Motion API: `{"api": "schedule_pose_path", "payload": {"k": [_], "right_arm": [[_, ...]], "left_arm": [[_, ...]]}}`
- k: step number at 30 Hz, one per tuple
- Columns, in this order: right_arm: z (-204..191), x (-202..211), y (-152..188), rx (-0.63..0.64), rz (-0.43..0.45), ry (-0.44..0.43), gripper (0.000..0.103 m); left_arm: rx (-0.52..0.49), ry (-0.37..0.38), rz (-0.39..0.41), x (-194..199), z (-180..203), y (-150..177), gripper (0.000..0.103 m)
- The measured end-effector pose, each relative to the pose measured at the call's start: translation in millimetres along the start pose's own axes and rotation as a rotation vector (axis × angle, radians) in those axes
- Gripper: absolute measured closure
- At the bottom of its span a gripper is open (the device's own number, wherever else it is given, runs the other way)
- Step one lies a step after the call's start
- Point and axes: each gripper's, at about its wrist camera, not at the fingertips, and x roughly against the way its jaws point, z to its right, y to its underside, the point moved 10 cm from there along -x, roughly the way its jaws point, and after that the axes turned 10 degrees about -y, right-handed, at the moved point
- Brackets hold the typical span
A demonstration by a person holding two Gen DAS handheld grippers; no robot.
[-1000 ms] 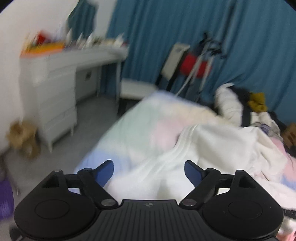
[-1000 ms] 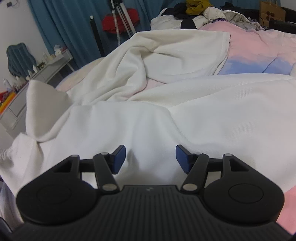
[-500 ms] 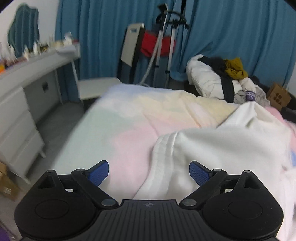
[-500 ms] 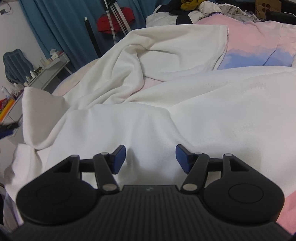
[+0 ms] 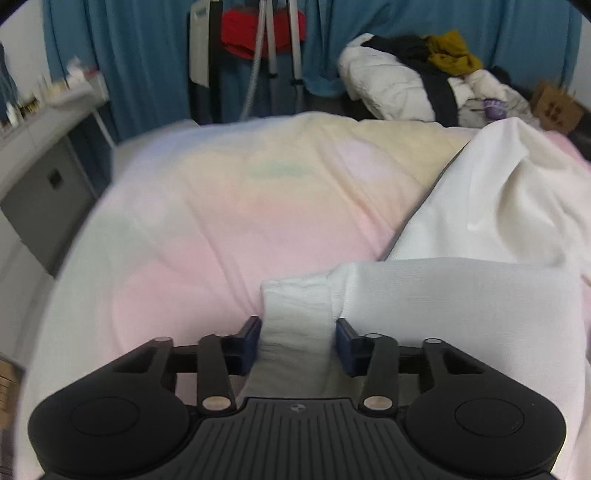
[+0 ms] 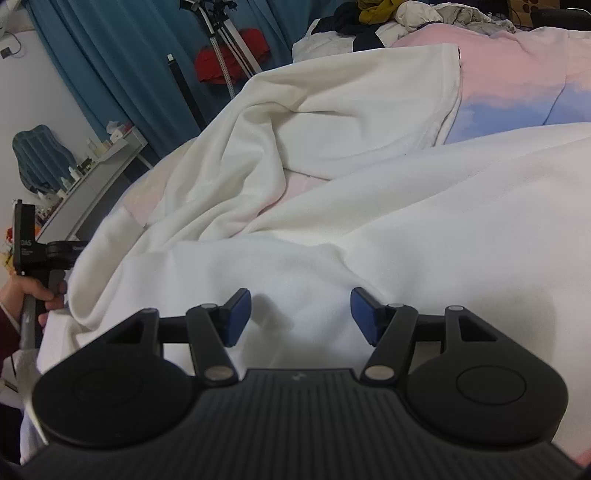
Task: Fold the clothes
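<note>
A large white garment (image 6: 369, 221) lies rumpled across the pastel bedspread (image 5: 240, 206). In the left wrist view its ribbed sleeve cuff (image 5: 297, 314) sits between the blue pads of my left gripper (image 5: 298, 345), which is closed on it. The sleeve (image 5: 461, 295) runs off to the right. My right gripper (image 6: 300, 314) is open and empty, low over the white fabric, pads apart. The left gripper's handle and the hand holding it (image 6: 33, 277) show at the far left of the right wrist view.
A heap of clothes (image 5: 424, 77) lies at the far end of the bed. Blue curtains (image 5: 147, 55), a tripod with a red item (image 5: 266, 33) and a grey desk with drawers (image 5: 40, 162) stand beyond and to the left. A cardboard box (image 5: 554, 107) sits at far right.
My left gripper swung right over the bed, came down onto the sleeve cuff and closed on it. My right gripper stayed open over the garment, shifting only slightly.
</note>
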Motion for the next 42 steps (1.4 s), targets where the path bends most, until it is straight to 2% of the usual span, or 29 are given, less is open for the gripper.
{"api": "schedule_pose_path", "payload": {"k": [1,5,7,10,12,14,16,18,20,24,26,29,31,35,38,42], "right_arm": [[-1,0,-1,0.002,0.003,0.001,0.04],[-2,5,-1,0.005,0.014,0.007,0.041],[-2,8,-2,0.004,0.021,0.013,0.041],[-3,12,-4,0.021,0.027,0.028,0.041],[-3,14,-6,0.031,0.032,0.039,0.041],[-2,15,-6,0.034,0.033,0.048,0.041],[0,15,-5,0.031,0.029,0.054,0.041],[2,13,-4,0.03,0.022,0.058,0.041],[3,11,-3,0.035,0.016,0.061,0.041],[4,6,-4,0.058,0.008,0.068,0.041],[4,6,-5,0.056,0.012,0.065,0.04],[3,9,-8,0.05,0.025,0.055,0.04],[0,12,-10,0.05,0.038,0.047,0.04],[-7,21,-14,0.065,0.07,0.033,0.04],[-14,28,-18,0.087,0.095,0.03,0.04],[-21,41,-24,0.117,0.144,0.029,0.04]], "left_arm": [[0.008,-0.008,0.014,5,-1,-4,0.068],[0.135,-0.116,0.12,34,-37,-34,0.069],[0.215,-0.203,0.174,47,-68,-53,0.069],[0.328,-0.323,0.186,52,-110,-71,0.069],[0.359,-0.407,0.156,41,-135,-73,0.069],[0.342,-0.472,0.101,18,-149,-67,0.068],[0.306,-0.502,0.012,-9,-157,-48,0.068],[0.298,-0.487,-0.039,-34,-158,-32,0.066],[0.314,-0.455,-0.038,-44,-159,-23,0.063],[0.356,-0.411,-0.004,-32,-163,-19,0.052],[0.362,-0.388,0.009,-20,-161,-18,0.04],[0.357,-0.352,0.073,15,-151,-12,0.023],[0.317,-0.352,0.14,42,-137,-7,0.019],[0.261,-0.307,0.258,98,-103,4,0.018],[0.23,-0.238,0.318,138,-68,17,0.016],[0.208,-0.106,0.323,177,-5,40,0.015]]}}
